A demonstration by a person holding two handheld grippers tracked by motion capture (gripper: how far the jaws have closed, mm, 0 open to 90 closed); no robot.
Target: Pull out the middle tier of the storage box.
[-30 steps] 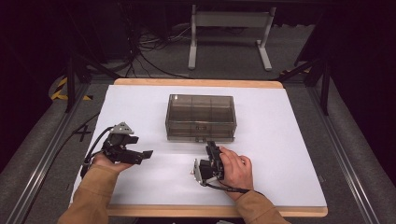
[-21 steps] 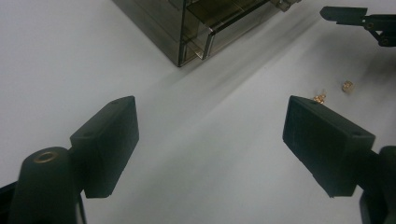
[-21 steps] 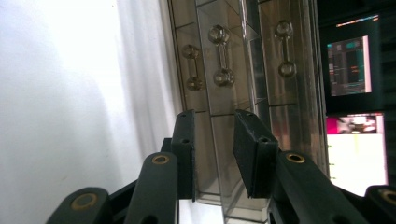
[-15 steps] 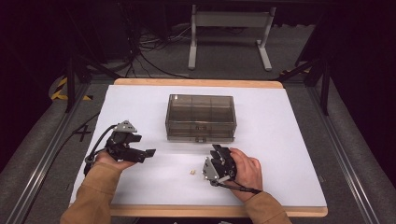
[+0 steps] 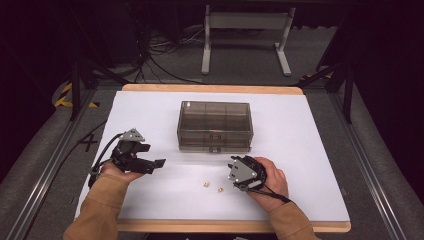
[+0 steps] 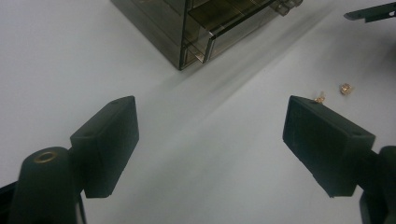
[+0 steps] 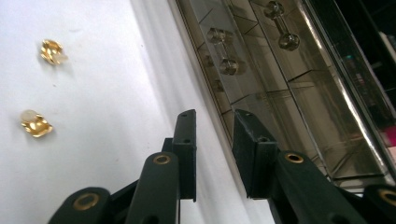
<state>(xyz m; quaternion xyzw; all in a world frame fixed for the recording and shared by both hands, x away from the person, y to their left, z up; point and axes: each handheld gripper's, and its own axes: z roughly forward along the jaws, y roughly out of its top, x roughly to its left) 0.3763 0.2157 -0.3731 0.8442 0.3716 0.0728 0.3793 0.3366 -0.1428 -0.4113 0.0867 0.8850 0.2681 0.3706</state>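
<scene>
High view: gold pieces (image 5: 205, 185) lie on the white counter (image 5: 300, 150), between left hand-held gripper (image 5: 152, 156) and right hand-held gripper (image 5: 234, 167), in front of the smoky drawer box (image 5: 215, 122).
Left gripper view: jaws spread wide, empty.
Right gripper view: jaws narrowly parted, pinching nothing; pieces off to the left.

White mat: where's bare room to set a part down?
Free: the strip behind the drawer box, the stretch right of it to the mat edge, the far-left corner. Crowded: the near middle, two gold pieces between left tool and right tool.
</scene>
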